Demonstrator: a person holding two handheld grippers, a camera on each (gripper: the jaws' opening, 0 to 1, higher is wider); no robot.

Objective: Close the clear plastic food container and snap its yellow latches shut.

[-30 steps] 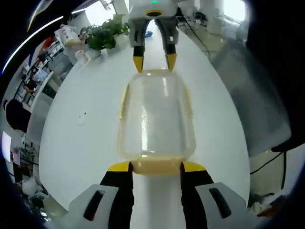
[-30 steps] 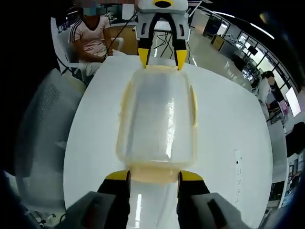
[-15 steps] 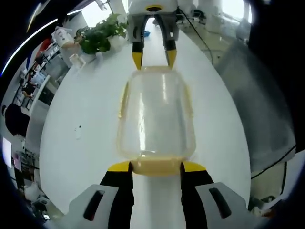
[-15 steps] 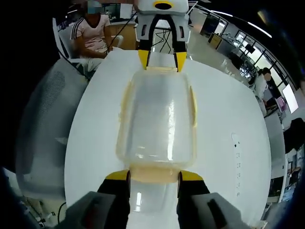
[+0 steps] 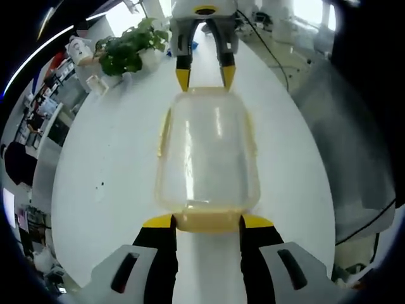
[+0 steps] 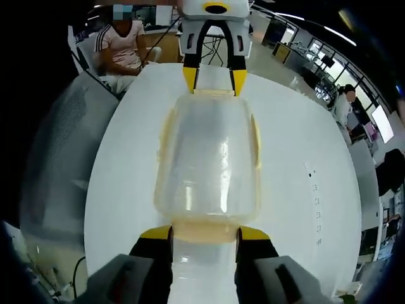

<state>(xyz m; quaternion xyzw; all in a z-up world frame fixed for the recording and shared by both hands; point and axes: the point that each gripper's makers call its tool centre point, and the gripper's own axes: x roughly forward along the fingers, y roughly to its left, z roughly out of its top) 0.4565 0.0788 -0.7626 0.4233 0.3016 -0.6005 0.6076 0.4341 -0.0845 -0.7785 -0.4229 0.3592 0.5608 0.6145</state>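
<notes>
A clear plastic container (image 5: 207,152) with its lid on stretches between my two grippers over the white table (image 5: 107,190). Its pale yellow side latches (image 5: 164,133) lie flat along the long sides. My left gripper (image 5: 207,221) is shut on the near yellow end latch (image 5: 207,218). At the far end, my right gripper (image 5: 204,77) clasps the opposite latch. In the right gripper view the same container (image 6: 209,152) runs from my right gripper (image 6: 205,233), shut on its end latch (image 6: 205,229), to my left gripper (image 6: 214,79) at the far end.
A potted plant (image 5: 123,50) and small items stand at the table's far end. A grey mesh chair (image 5: 342,145) sits beside the table. In the right gripper view a seated person (image 6: 120,47) and another grey chair (image 6: 57,164) are by the table's edge (image 6: 95,209).
Both views have swung a little over the table, so the background has shifted. The container stays in the same place between both pairs of jaws.
</notes>
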